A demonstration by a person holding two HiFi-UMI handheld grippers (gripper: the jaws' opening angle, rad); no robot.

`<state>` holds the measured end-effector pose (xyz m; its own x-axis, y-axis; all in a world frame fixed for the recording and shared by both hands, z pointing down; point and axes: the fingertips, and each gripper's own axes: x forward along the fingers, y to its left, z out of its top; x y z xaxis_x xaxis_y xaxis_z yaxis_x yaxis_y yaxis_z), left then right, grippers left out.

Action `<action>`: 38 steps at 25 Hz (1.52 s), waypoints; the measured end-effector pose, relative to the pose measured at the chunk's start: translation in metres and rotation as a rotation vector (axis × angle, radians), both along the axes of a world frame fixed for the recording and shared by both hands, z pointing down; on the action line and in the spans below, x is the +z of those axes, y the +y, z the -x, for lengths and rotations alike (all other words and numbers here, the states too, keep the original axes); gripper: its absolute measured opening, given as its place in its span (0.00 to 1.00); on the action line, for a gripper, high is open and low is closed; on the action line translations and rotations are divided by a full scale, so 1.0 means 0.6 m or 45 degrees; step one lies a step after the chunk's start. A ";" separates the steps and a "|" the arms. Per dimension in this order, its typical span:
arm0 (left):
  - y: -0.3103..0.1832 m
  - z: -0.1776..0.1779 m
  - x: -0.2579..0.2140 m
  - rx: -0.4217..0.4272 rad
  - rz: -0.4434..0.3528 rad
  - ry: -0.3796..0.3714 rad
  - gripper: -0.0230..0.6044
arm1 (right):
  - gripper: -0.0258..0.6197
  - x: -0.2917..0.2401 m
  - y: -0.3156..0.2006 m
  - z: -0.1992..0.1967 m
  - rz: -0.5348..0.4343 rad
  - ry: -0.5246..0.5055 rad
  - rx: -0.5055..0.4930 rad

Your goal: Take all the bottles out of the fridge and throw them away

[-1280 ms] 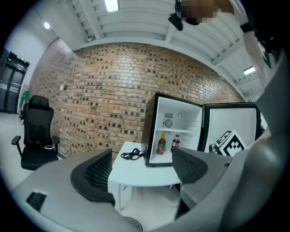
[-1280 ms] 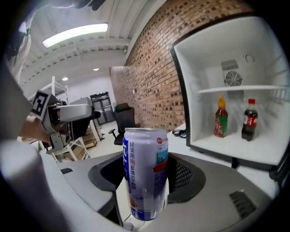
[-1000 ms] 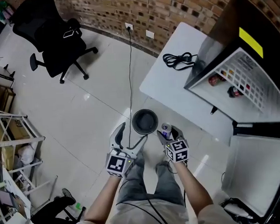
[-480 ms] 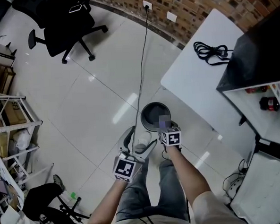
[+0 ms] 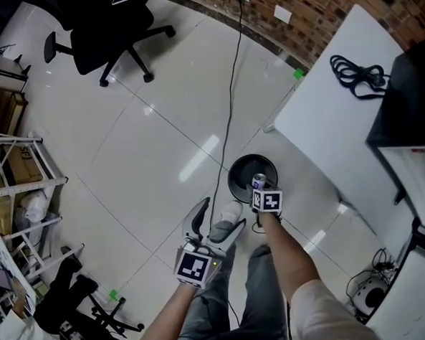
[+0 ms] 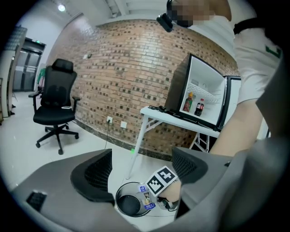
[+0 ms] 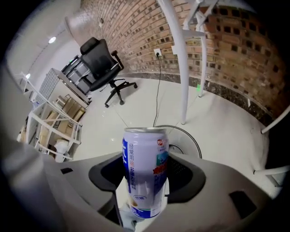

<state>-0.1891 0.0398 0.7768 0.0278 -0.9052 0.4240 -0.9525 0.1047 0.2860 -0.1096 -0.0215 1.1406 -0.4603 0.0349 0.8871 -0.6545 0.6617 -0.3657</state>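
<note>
A blue-and-white drink can [image 7: 145,174] stands upright between my right gripper's [image 7: 145,183] pads, which are shut on it. In the head view the can [image 5: 259,180] hangs over the near rim of a round black trash bin [image 5: 236,173] on the floor, with the right gripper [image 5: 261,187] just behind it. The left gripper view shows the same can [image 6: 146,199] beside the bin [image 6: 118,198]. My left gripper [image 5: 215,219] is open and holds nothing, low and left of the bin. Two bottles [image 6: 188,103] [image 6: 199,107] stand in the open fridge [image 6: 213,97].
A white table [image 5: 339,122] with a coiled black cable [image 5: 361,74] stands right of the bin, its leg [image 7: 179,59] close by. A power cord [image 5: 231,114] runs across the floor to a wall socket. A black office chair [image 5: 110,24] and metal shelves [image 5: 12,185] are to the left.
My right gripper has carried the can forward from beside the bin to over its rim. The head view has swung left, away from the fridge. The left gripper has dropped back a little.
</note>
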 end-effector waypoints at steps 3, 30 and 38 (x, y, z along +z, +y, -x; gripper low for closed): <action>0.005 0.023 0.037 -0.026 0.009 0.003 0.66 | 0.45 0.050 0.000 -0.005 0.009 0.028 0.004; -0.023 0.070 0.131 -0.055 0.044 0.024 0.66 | 0.59 0.104 0.000 0.019 -0.031 -0.023 -0.191; -0.048 0.056 0.054 -0.009 0.018 -0.012 0.66 | 0.59 -0.087 -0.028 0.027 -0.168 -0.192 -0.221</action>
